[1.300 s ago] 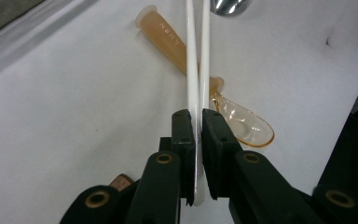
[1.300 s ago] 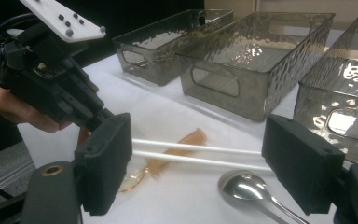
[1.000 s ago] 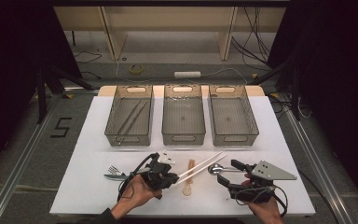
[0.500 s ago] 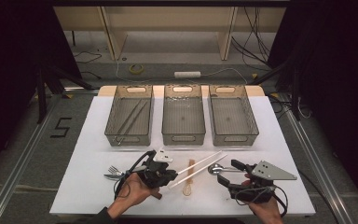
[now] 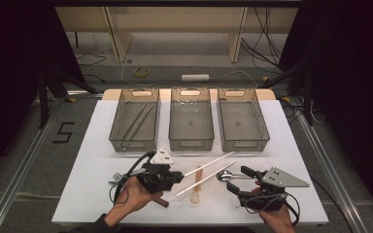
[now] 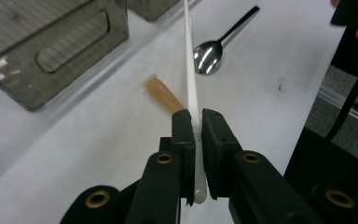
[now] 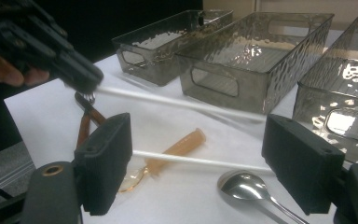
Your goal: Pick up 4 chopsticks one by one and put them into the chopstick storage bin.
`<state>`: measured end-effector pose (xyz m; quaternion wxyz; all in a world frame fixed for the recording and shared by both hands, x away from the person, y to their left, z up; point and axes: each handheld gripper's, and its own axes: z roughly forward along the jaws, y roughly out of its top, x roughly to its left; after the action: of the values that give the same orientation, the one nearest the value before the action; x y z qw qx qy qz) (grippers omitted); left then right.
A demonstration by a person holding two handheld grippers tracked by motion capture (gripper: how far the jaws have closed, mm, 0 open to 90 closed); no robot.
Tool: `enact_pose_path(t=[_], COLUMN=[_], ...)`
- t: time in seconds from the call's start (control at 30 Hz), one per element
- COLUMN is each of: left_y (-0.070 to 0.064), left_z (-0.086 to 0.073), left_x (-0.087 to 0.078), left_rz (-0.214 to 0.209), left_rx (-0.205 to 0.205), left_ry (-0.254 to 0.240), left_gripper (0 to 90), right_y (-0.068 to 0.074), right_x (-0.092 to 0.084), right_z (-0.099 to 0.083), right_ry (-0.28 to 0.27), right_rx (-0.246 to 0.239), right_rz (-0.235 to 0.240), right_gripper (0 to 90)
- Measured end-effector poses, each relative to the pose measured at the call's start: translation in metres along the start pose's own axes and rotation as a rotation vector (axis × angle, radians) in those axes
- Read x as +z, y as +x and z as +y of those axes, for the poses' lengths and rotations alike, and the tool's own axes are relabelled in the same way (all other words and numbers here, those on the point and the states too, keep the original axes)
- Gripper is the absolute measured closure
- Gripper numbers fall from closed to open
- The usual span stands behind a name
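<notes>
Left claw (image 5: 177, 175): jaws nearly together, clamped on one end of a white chopstick (image 5: 209, 164); seen near the desk's (image 5: 92, 145) front edge, left of the middle.
Held chopstick: one end sits between the left claw's pads (image 6: 184, 135); the rest runs straight out past the jaw tips, lifted off the desk.
Axis: its long axis runs from the claw diagonally toward the desk's back right, free tip near the middle bin (image 5: 191, 119).
Second chopstick (image 5: 205, 179): lies flat on the desk, roughly parallel, just in front, crossing an amber spoon (image 5: 195, 182).
Right claw (image 7: 198, 161): jaws wide apart, gripping nothing, near the front right corner; a metal spoon (image 5: 226, 175) lies just by it.
</notes>
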<state>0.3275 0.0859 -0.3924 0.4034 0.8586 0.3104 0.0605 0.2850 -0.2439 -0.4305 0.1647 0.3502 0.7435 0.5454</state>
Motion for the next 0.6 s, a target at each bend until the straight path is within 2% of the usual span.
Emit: enact_pose_path(t=[0.27, 0.47, 0.6], left_y=[0.02, 0.047, 0.07], left_z=[0.011, 0.015, 0.017], left_x=[-0.025, -0.036, -0.042], left_rz=[0.047, 0.107, 0.15], left_rx=[-0.038, -0.084, -0.127], left_ry=[-0.084, -0.124, -0.151], left_gripper=[83.5, 83.5, 83.5], right_y=[0.0, -0.001, -0.001], right_x=[0.0, 0.0, 0.0], right_z=[0.0, 0.0, 0.0], right_ry=[-0.002, -0.004, 0.0], right_rx=[0.001, 0.003, 0.008], right_rz=[-0.002, -0.001, -0.001], right_gripper=[25.3, 25.3, 25.3])
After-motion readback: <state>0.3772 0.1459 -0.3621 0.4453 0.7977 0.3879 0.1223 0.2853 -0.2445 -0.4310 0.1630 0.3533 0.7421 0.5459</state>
